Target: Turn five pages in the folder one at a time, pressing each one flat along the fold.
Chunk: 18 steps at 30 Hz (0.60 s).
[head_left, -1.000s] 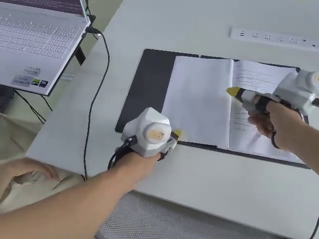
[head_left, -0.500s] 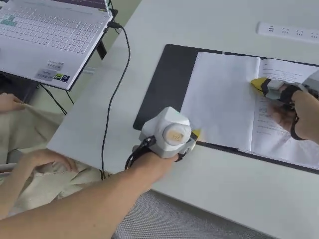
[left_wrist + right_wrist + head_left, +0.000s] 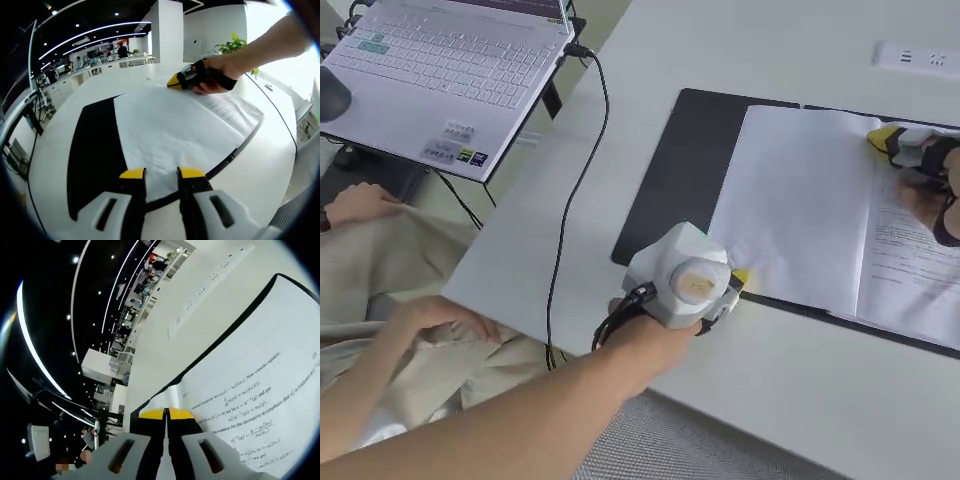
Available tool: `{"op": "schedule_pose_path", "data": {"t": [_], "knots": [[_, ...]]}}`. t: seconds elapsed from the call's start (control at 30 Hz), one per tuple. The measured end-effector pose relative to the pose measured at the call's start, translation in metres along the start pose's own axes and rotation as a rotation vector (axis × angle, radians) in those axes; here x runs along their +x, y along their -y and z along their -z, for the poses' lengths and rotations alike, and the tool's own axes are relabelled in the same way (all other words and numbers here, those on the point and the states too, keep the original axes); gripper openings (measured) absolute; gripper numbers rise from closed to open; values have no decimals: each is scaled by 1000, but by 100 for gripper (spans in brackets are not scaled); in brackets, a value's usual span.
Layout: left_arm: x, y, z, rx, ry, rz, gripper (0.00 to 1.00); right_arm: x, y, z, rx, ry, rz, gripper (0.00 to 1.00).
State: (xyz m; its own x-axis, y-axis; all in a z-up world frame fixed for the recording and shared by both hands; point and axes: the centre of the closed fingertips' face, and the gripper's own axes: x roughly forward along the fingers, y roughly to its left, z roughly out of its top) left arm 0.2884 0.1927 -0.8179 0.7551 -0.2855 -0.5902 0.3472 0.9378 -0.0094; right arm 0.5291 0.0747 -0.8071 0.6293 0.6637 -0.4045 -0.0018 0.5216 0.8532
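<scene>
A: Item: folder (image 3: 665, 190)?
B: Open, black cover showing; blank page (image 3: 800, 205) flat, left of the folder's fold.
A: Grippers?
B: Left gripper (image 3: 161, 173): jaws slightly apart, at folder's near edge. Right gripper (image 3: 166, 413): jaws together, at far end of folder's fold.

folder (image 3: 665, 185) cropped right, power strip (image 3: 918, 58) cropped

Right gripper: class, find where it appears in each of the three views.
Head view: right gripper at the right edge, upper half.
Left gripper view: top centre, held in a hand.
Right gripper view: bottom centre, jaws together.
Shared landmark: the printed page.
</scene>
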Motion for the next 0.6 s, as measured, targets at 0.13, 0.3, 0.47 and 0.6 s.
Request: {"op": "schedule_pose_path", "data": {"t": [0.13,0.3,0.47,0.6], "knots": [[-1,0,0,2,2,1,23,7,0,-12,-2,37,20,0],[-1,0,-1,1,2,1,22,9,2,-17,29,44,35,0],[0,0,0,3,1,1,22,8,3,-12,5,16,42,0],[0,0,0,2,0,1,23,0,2,0,-3,-35,33,0]]}}
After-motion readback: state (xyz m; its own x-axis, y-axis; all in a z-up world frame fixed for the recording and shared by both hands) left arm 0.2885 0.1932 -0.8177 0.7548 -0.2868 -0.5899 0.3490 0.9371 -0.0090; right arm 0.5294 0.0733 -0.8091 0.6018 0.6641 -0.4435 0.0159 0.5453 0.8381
